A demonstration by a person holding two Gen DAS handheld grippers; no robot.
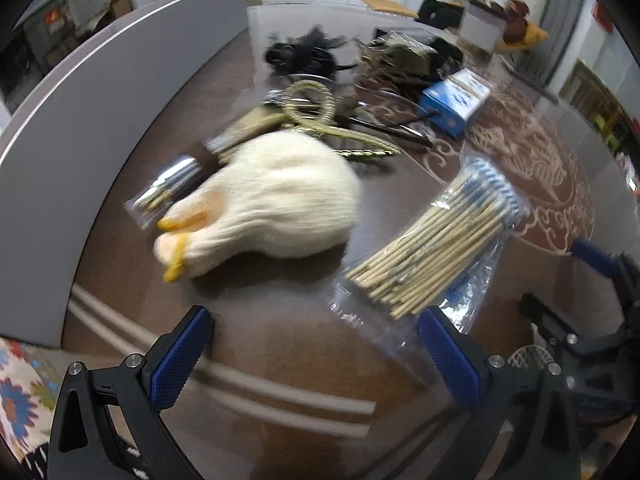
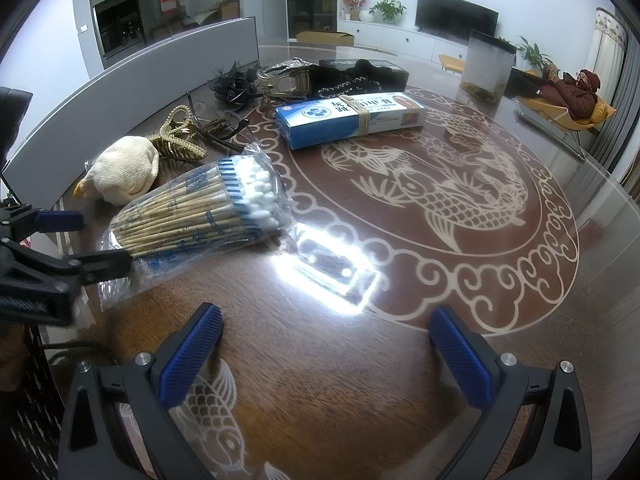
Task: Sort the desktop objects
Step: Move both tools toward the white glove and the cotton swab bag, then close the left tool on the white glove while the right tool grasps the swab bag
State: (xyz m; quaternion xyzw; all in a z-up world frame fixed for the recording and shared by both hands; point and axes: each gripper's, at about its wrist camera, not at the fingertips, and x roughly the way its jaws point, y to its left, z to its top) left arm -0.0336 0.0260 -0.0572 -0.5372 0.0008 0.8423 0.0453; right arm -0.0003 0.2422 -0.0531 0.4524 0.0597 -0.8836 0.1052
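A clear bag of cotton swabs (image 2: 200, 208) with wooden sticks lies on the brown patterned table (image 2: 440, 300). In the left wrist view the cotton swab bag (image 1: 436, 248) sits just ahead of my left gripper (image 1: 320, 360), its plastic tail reaching to the right finger (image 1: 448, 356). That gripper is open and holds nothing. A cream knitted glove bundle (image 1: 272, 208) with yellow trim lies ahead to its left. My right gripper (image 2: 326, 356) is open over bare table, nearer than the bag. From the right wrist view, the left gripper (image 2: 92, 240) shows open at the bag's stick end.
Further back lie a gold hair clip (image 2: 180, 140), glasses (image 2: 224, 128), a blue-and-white box (image 2: 352, 120) bound with a rubber band, a black fabric flower (image 2: 236, 80) and a black box (image 2: 364, 70). A grey curved partition (image 2: 120, 92) lines the left edge. A person (image 2: 572, 92) reclines far right.
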